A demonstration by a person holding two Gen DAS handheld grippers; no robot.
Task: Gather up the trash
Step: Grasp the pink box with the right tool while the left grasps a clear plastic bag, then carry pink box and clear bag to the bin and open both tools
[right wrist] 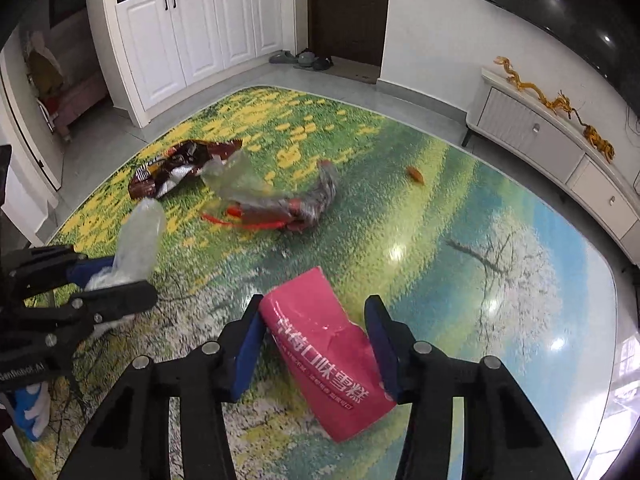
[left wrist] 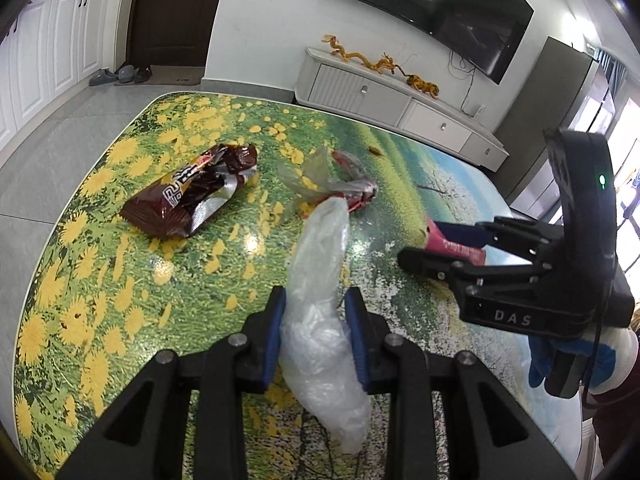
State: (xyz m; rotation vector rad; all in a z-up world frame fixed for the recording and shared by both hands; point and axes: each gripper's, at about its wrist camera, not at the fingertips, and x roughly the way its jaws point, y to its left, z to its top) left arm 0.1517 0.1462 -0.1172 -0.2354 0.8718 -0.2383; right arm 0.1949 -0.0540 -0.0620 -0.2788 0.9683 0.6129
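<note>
My left gripper is shut on a clear crumpled plastic bag, held above the table; it also shows in the right wrist view. My right gripper is shut on a pink wrapper with white lettering, seen from the left wrist view as well. A brown snack wrapper lies at the left of the flower-print table. A clear and red-silver wrapper lies in the middle, just beyond the bag's tip.
A small orange scrap lies on the table's far side. A white TV cabinet stands beyond the table, with a wall TV above. White cupboards and a dark door are across the tiled floor.
</note>
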